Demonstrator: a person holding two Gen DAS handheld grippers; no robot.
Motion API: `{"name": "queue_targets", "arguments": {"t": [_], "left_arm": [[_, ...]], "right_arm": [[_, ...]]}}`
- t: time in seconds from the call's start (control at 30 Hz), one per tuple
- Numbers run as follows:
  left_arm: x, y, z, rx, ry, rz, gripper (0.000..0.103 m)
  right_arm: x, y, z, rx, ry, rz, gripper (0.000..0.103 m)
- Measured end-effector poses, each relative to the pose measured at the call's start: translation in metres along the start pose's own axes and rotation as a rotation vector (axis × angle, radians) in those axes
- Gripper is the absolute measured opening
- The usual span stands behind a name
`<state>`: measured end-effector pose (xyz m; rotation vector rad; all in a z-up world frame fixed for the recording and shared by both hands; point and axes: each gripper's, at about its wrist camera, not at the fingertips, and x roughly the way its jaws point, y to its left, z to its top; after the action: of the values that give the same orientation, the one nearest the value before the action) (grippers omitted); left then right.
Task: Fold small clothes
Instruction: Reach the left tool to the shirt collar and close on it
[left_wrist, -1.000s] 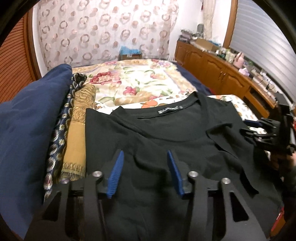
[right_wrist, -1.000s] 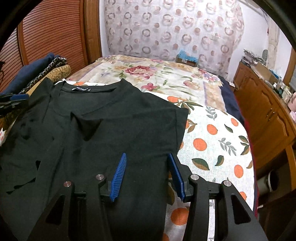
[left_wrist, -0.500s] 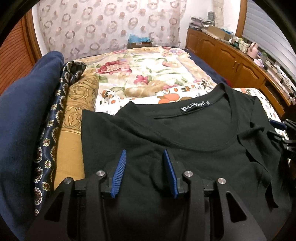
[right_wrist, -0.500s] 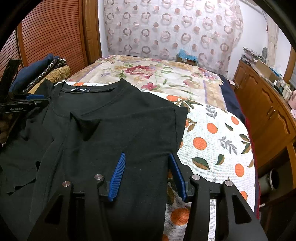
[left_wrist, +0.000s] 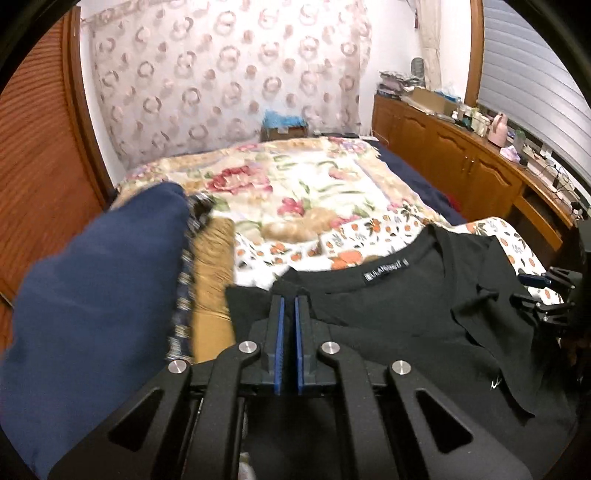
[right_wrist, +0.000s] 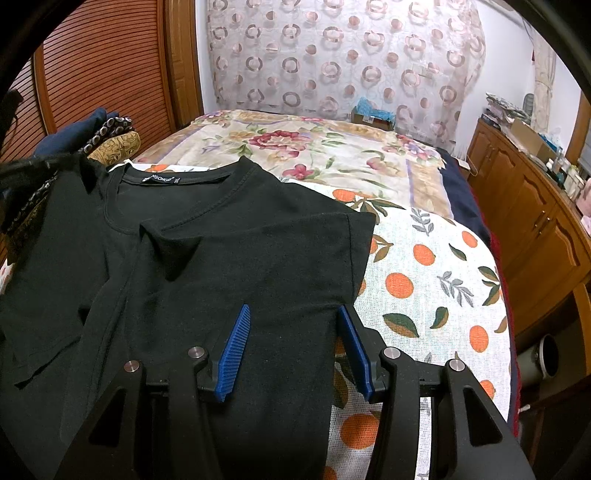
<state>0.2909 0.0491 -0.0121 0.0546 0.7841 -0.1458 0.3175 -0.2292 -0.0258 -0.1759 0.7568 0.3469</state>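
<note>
Two grippers worked one black cotton T-shirt (right_wrist: 229, 258), which lay flat on the bed's orange-printed sheet (right_wrist: 436, 273) with its neck label away from the cameras. Left gripper (left_wrist: 287, 306) had just been closing and stood pinched on the shirt's shoulder edge, beside the mustard patterned cloth (left_wrist: 212, 273). Right gripper (right_wrist: 291, 325) hovered with jaws apart over the shirt's opposite side, gripping nothing. To fold well, I judged the pinched shoulder should be carried across toward the label in one level sweep, keeping the fabric taut so no crease bunched underneath.
</note>
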Motion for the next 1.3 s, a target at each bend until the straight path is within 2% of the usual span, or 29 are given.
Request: {"name": "queue_targets", "arguments": {"t": [0.2, 0.43, 0.57, 0.87, 0.93, 1.0, 1.07, 1.13, 1.2, 1.3], "left_arm": [[-0.008, 0.003, -0.003, -0.004, -0.024, -0.009, 0.006], [-0.026, -0.003, -0.001, -0.007, -0.089, -0.037, 0.006], [-0.036, -0.002, 0.002, -0.005, -0.116, -0.044, 0.006], [-0.057, -0.005, -0.002, -0.017, -0.168, -0.068, 0.006], [-0.064, -0.006, -0.005, -0.016, -0.176, -0.073, 0.006], [-0.071, -0.008, -0.008, -0.017, -0.188, -0.082, 0.006], [-0.08, -0.009, -0.013, -0.019, -0.196, -0.09, 0.006], [-0.09, -0.008, -0.018, -0.024, -0.205, -0.098, 0.006], [-0.102, -0.006, -0.024, -0.037, -0.217, -0.102, 0.006], [-0.122, -0.003, -0.034, -0.047, -0.247, -0.101, 0.006]], "right_arm": [[-0.001, -0.002, 0.001, 0.01, 0.0, 0.01, 0.053], [-0.002, -0.031, 0.004, 0.118, 0.013, 0.081, 0.053], [-0.002, -0.041, 0.015, 0.119, 0.004, 0.053, 0.053], [0.034, -0.042, 0.045, 0.107, 0.051, 0.072, 0.053], [0.037, -0.036, 0.047, 0.088, 0.048, 0.084, 0.044], [0.037, -0.028, 0.047, 0.046, 0.051, 0.092, 0.008], [0.032, -0.028, 0.045, 0.052, 0.039, 0.1, 0.007], [0.013, -0.027, 0.043, 0.068, -0.039, 0.066, 0.007], [-0.014, -0.025, 0.039, 0.092, -0.113, 0.085, 0.007], [-0.051, -0.014, 0.028, 0.073, -0.176, 0.093, 0.007]]}}
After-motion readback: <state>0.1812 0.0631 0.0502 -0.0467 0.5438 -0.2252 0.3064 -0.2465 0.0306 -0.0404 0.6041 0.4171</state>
